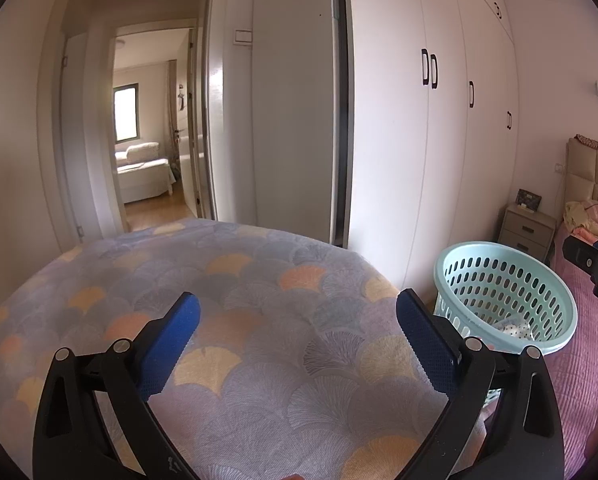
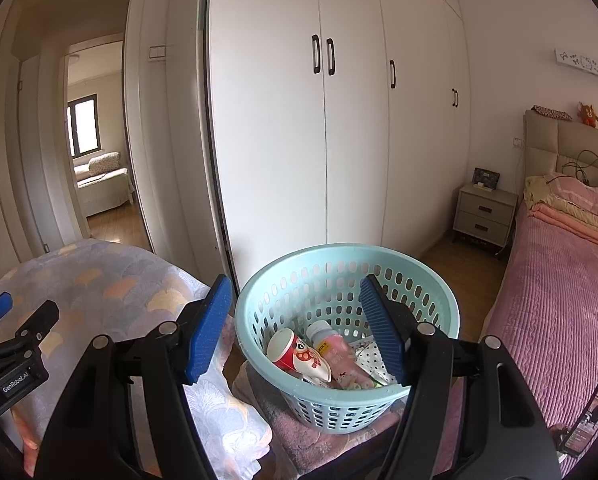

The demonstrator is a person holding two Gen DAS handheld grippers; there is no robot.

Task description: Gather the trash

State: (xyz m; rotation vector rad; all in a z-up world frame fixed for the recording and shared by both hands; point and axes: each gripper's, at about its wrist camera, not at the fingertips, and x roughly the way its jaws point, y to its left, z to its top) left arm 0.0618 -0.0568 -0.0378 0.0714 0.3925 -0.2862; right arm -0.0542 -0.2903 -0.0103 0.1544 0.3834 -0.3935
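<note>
With its blue-padded fingers spread wide and nothing between them, the left gripper [image 1: 298, 312] hangs over a grey-lilac blanket with a fan pattern in orange and yellow [image 1: 259, 300]. Released, plainly. Over on the other side, the right gripper [image 2: 295, 300] is just as wide apart, empty too, poised above the rim of a pale turquoise plastic basket with slotted walls [image 2: 259, 300], one finger outside its left wall and one over its inside.

Down in that basket lies the trash: a red-and-white paper cup with a cartoon face [image 2: 299, 354] on its side, a pink drink bottle with a white cap [image 2: 337, 350] touching it, and a white polka-dot wrapper [image 2: 369, 356] just beside the bottle. More scraps lie beneath, too jumbled to name.

The basket stands on a pink towel-like cloth [image 2: 299, 432], between the patterned blanket and a bed with a pink quilted cover [image 2: 559, 300]. From the left wrist view, the basket sits to the right of the blanket.

Beyond stand tall white wardrobe doors with black handles [image 2: 323, 120], a beige two-drawer nightstand [image 2: 485, 212], and at the lower right edge a lit phone screen [image 2: 591, 412].
</note>
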